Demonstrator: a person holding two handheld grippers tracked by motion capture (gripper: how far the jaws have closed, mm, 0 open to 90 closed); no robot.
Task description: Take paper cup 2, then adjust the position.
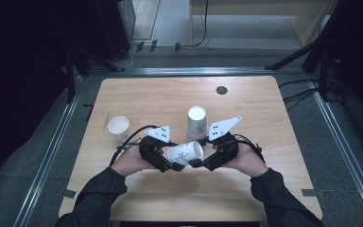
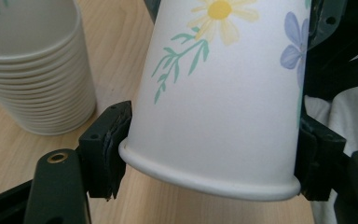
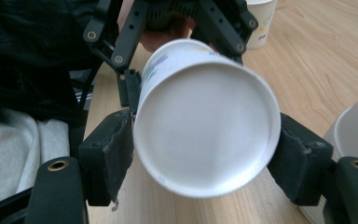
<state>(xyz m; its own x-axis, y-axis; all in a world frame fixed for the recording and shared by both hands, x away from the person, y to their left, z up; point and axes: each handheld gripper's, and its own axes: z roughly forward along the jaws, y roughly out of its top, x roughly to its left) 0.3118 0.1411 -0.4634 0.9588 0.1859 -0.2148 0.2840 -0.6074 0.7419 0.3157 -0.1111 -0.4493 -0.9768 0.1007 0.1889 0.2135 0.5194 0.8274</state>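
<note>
Bench: a pale wooden bench [image 1: 137,97] stood on a grey floor, with a small dark round disc [image 1: 221,90] near its far edge.

Held cup: a white paper cup printed with flowers [image 1: 185,152] lay on its side in the air just above the bench, between the two hands at the near middle; its wide rim pointed toward the left tongs and its flat base toward the right tongs.

Left tongs: the left tongs [image 1: 172,166] were closed on the held cup at the rim end; in the left gripper view the two black jaws pressed against opposite sides of the cup [image 2: 223,102] just above its rolled rim, the left pad touching the wall.

Right tongs: the right tongs [image 1: 194,163] gripped the same cup at its base end; in the right gripper view both jaw pads sat against the sides of the cup [image 3: 205,130], whose round white bottom faced the camera.

Cup stack: a stack of upturned paper cups [image 1: 196,123] stood on the bench just behind the held cup, its many rims showing as ridges in the left gripper view [image 2: 37,70].

Single cup: one cup [image 1: 119,127] stood upright, mouth up, to the left, apart from the stack.

Hands: the left hand [image 1: 132,161] and right hand [image 1: 248,161] came out of dark sleeves.
</note>
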